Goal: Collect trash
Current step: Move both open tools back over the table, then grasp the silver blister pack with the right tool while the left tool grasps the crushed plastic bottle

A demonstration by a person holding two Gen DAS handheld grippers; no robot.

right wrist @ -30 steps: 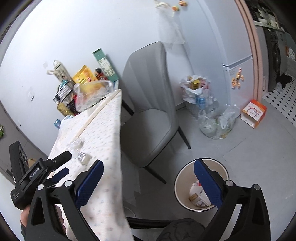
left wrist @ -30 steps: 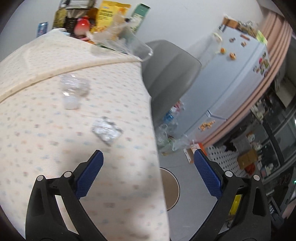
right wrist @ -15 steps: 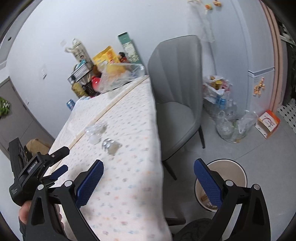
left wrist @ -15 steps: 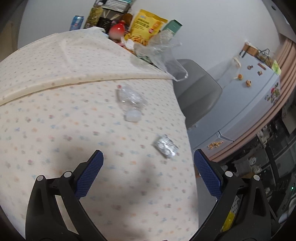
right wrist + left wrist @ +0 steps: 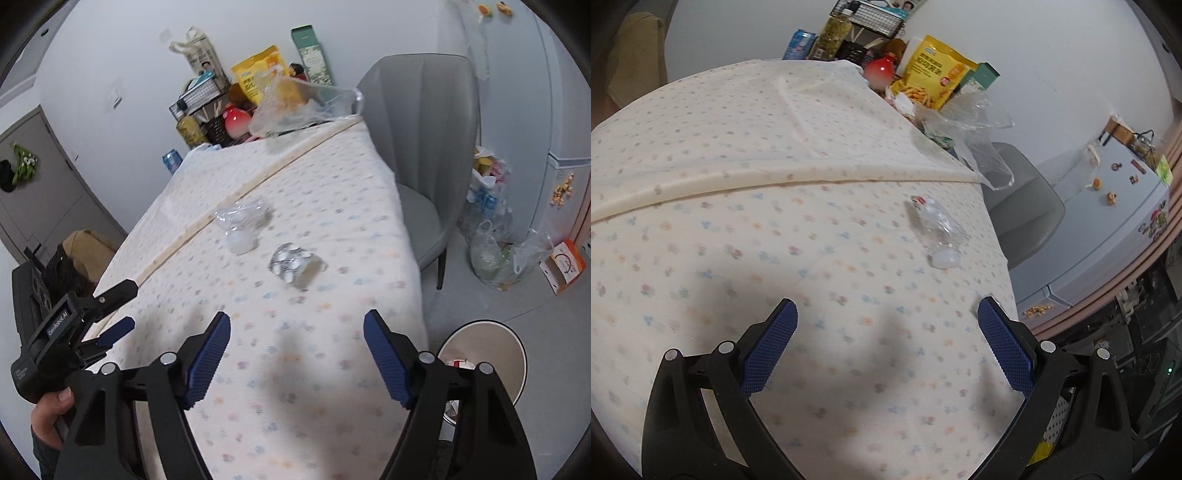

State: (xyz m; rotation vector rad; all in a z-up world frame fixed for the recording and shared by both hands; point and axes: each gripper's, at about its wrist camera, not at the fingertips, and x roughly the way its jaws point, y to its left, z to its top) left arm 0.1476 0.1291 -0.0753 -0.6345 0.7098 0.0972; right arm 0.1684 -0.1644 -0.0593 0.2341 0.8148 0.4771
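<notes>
The right gripper [image 5: 297, 350] hangs over the table's near end, jaws closing with nothing between them. The crumpled foil wad [image 5: 293, 263] lies straight ahead, towards the chair-side edge, nearer this hand than the left gripper [image 5: 886, 343], which gapes empty. The crushed clear bottle [image 5: 242, 225] lies beyond, cap towards us. A bin [image 5: 513, 343] stands on the floor beside the table.

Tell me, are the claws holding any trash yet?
No. Both are empty: the left claw stands open over the tablecloth, and the right claw is closing on nothing, with the foil and bottle lying ahead.
</notes>
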